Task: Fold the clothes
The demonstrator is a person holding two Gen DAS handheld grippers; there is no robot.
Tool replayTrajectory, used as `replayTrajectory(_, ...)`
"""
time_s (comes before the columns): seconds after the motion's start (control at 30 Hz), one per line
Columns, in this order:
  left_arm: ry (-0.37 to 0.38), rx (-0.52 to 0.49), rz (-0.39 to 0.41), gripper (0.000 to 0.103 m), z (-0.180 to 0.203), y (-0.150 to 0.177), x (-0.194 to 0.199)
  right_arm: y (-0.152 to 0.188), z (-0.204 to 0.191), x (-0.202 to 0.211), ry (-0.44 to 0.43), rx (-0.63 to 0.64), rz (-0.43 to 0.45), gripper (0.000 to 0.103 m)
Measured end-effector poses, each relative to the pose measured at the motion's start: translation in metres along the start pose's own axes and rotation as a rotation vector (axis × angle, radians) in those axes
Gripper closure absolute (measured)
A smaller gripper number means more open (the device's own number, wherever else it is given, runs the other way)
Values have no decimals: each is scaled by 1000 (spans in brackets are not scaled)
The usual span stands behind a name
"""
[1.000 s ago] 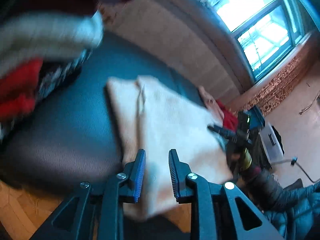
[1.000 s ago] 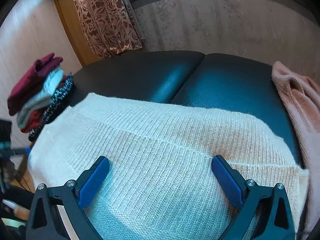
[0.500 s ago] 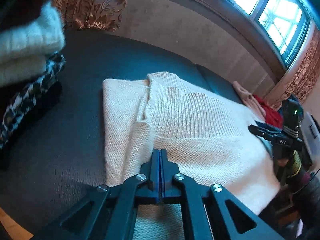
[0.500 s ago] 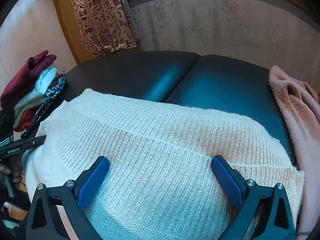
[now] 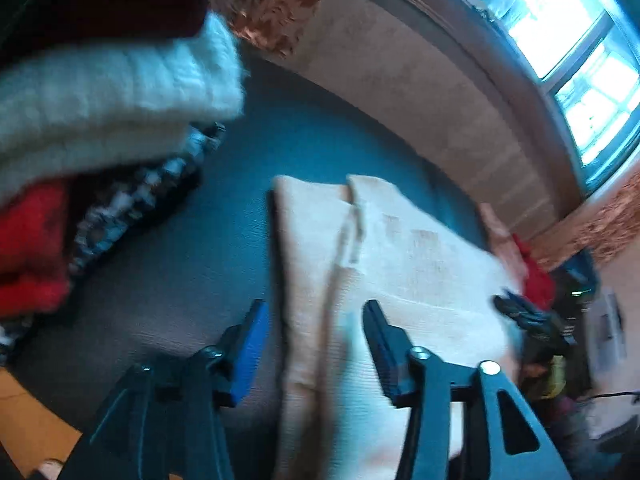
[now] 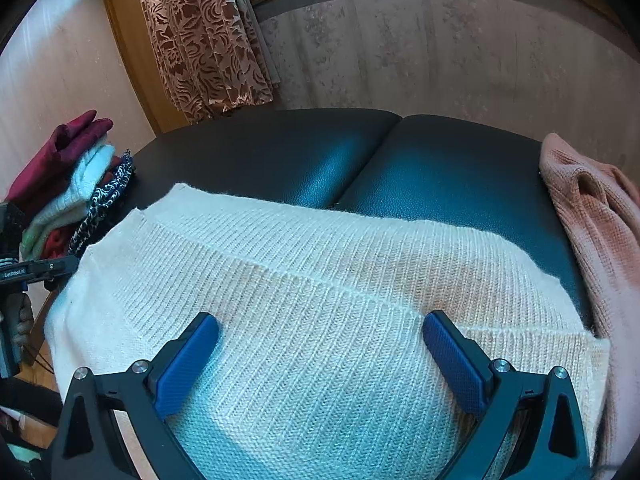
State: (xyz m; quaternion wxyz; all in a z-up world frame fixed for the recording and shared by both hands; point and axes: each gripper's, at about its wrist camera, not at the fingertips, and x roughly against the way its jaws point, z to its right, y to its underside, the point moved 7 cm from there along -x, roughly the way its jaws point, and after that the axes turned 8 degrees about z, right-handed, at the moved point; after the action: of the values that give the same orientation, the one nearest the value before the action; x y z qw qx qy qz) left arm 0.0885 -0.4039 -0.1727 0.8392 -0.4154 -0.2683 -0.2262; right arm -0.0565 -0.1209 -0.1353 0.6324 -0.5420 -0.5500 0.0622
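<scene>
The left gripper (image 5: 316,344) is opening over the cream sweater's (image 6: 304,300) folded sleeve edge, pads clear of it. The right gripper (image 6: 320,356) hovers spread wide above the sweater, which lies along the near edge of the black couch (image 6: 440,160). A folded stack (image 6: 76,184) sits at the couch's left end, a pink knit (image 6: 592,216) at its right.

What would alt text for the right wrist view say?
A cream knit sweater lies spread on a dark padded bench, with the right gripper wide open above it. Folded clothes are stacked at the left, and a pink sweater lies at the right.
</scene>
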Motion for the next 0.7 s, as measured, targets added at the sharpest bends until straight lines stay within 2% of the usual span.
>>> replayTrajectory(0.03,22,2,-7,46,4,0,-1,0,0,0,-1,-1,0,0)
replayTrajectory(0.2,-76,-64,-45,46,-5,-1,-22,1,-1,0,-5,-3,3,0)
replayTrajectory(0.27,-89,-91,-48,46,-6,-2,-27,0,-1,0,-9,-6,5,0)
replayTrajectory(0.43,-50,-83,-61,48,-3,-3,-30,1,-1,2,-22,-19,12,0)
replayTrajectory(0.5,-38,-84,-61,59,3,-2,-36,1,-1,3,-26,-24,14,0)
replayTrajectory(0.53,-36,-81,-62,76,7,-3,-39,1,-1,3,-28,-26,14,0)
replayTrajectory(0.6,-39,-45,-68,81,7,-4,-39,2,-2,4,-33,-31,15,0)
replayTrajectory(0.7,-87,-50,-54,86,13,-9,-40,2,-2,4,-40,-35,5,0)
